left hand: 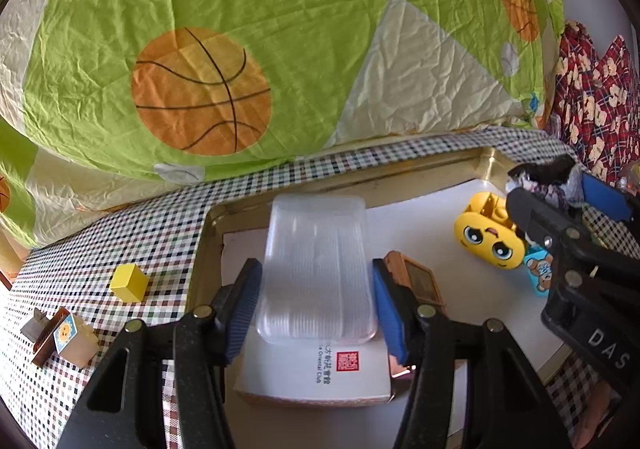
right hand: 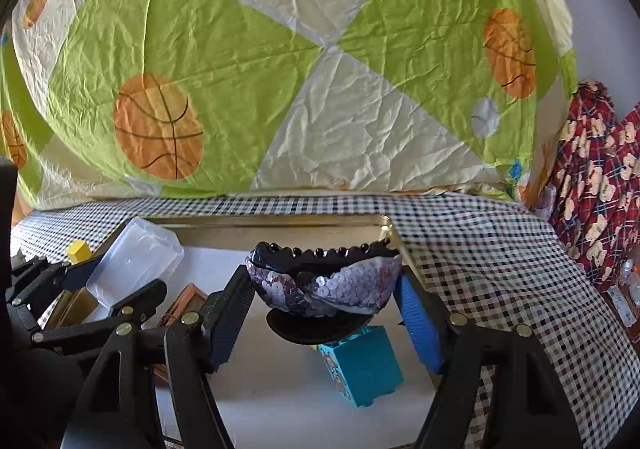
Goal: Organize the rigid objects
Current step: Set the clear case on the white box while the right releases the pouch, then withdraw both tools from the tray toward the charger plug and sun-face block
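Both claws hung over the tray [left hand: 486,163], at the placing step. The left claw [left hand: 316,299] straddled the clear box [left hand: 316,269], pads at its sides; the right claw [right hand: 324,303] bracketed the sequin clip [right hand: 324,283]. Whether either was gripped could not be told. Next, probably, lifting clear.

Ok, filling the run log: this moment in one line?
left gripper: clear plastic box between pads, grip unclear | right gripper: sequined hair clip between pads, grip unclear, over gold tray
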The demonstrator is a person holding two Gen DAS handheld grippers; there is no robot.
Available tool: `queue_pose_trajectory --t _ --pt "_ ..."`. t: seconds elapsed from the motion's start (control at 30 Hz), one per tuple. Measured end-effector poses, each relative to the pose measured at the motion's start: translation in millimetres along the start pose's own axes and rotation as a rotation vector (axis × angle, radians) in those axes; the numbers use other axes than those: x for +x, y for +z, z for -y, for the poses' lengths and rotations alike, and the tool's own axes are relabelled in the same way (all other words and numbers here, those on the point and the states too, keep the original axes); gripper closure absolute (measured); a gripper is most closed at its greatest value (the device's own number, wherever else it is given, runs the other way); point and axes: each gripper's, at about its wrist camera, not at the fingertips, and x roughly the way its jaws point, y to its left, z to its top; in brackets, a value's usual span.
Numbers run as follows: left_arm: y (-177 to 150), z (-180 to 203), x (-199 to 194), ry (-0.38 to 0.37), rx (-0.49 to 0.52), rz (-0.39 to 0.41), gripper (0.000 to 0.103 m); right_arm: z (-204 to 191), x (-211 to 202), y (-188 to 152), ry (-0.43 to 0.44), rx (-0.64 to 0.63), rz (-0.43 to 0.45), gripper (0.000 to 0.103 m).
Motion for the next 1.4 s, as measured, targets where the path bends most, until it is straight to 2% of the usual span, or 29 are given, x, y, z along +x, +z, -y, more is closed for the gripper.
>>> queue_pose_trajectory --t 0.03,0.07,0.1,0.17,0.27,0.33,0.5,0.8,1.03,1.2,1.4 --pt "-0.7 -0.1 -4.9 0.0 0.001 0.024 0.019 1.8 -6.8 1.0 -0.017 0.009 0.039 0.018" --pt "-1.9 -0.5 -11.8 0.001 0.001 0.056 0.0 4.7 -16.1 2.1 -0.038 0.022 0.094 0.007" --pt "-3.2 -0.9 -20.0 0.003 -0.001 0.097 0.001 7.7 -23.7 2.7 -0.053 0.035 0.139 0.001" --pt "-6.1 0.4 -33.5 0.011 0.018 0.157 0.0 14.5 -34.6 4.2 -0.078 0.064 0.2 0.001" --pt "-9.2 3.7 -40.6 0.05 0.049 0.176 0.0 22.5 -33.2 6.3 -0.11 0.095 0.2 0.001" --pt "-9.6 1.0 -43.2 0.045 0.038 0.187 0.0 26.5 -28.5 6.5 -0.107 0.116 0.18 0.001" --pt "-10.5 -5.7 -41.5 0.04 0.003 0.166 0.0 27.6 -26.6 3.7 -0.128 0.116 0.178 0.001" --pt "-17.1 -25.3 -40.6 0.057 -0.082 0.15 0.0 19.7 -36.6 -1.5 -0.22 0.073 0.231 0.001" --pt "-24.5 -44.1 -46.9 0.083 -0.137 0.147 0.001 16.9 -64.4 -6.4 -0.287 0.129 0.354 0.001" --pt "-33.1 -53.9 -57.9 0.11 -0.161 0.155 0.001 11.4 -64.7 -6.8 -0.275 0.124 0.312 0.001" --pt "-43.3 -65.2 -70.8 0.139 -0.128 0.169 0.001 14.8 -80.5 -14.5 -0.246 0.204 0.331 0.001"
